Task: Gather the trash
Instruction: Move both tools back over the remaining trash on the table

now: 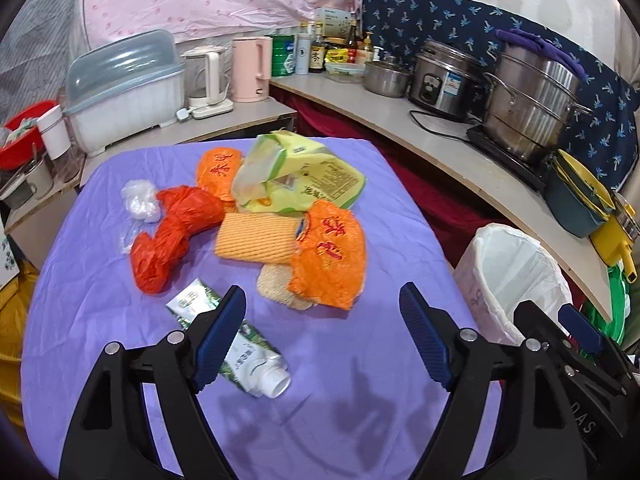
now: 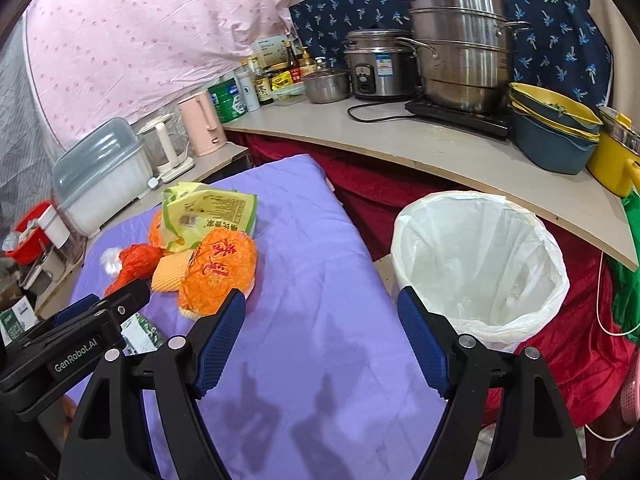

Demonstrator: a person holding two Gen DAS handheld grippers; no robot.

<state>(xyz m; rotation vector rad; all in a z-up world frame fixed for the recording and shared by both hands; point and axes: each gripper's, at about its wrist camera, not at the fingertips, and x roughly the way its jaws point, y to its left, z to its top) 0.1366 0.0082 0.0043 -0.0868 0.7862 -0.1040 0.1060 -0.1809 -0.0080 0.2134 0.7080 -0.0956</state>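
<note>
Trash lies on a purple-covered table (image 1: 360, 360): a yellow-green snack bag (image 1: 296, 172), two orange wrappers (image 1: 332, 256) (image 1: 218, 170), a red plastic bag (image 1: 172, 232), a yellow foam sleeve (image 1: 256, 238), a clear plastic wad (image 1: 140, 200) and a white-green tube (image 1: 240, 352). My left gripper (image 1: 322, 336) is open and empty, its left finger over the tube. My right gripper (image 2: 322, 336) is open and empty above the table's right part, between the orange wrapper (image 2: 218, 270) and the white-lined trash bin (image 2: 480, 264). The bin also shows in the left wrist view (image 1: 516, 276).
A curved counter (image 2: 400, 140) behind holds steel pots (image 2: 460, 48), a rice cooker (image 2: 378, 68), stacked bowls (image 2: 552, 132) and bottles. A side shelf at the left holds a dish box (image 1: 124, 92) and kettles (image 1: 252, 68). Red cloth (image 2: 560, 344) hangs below the counter.
</note>
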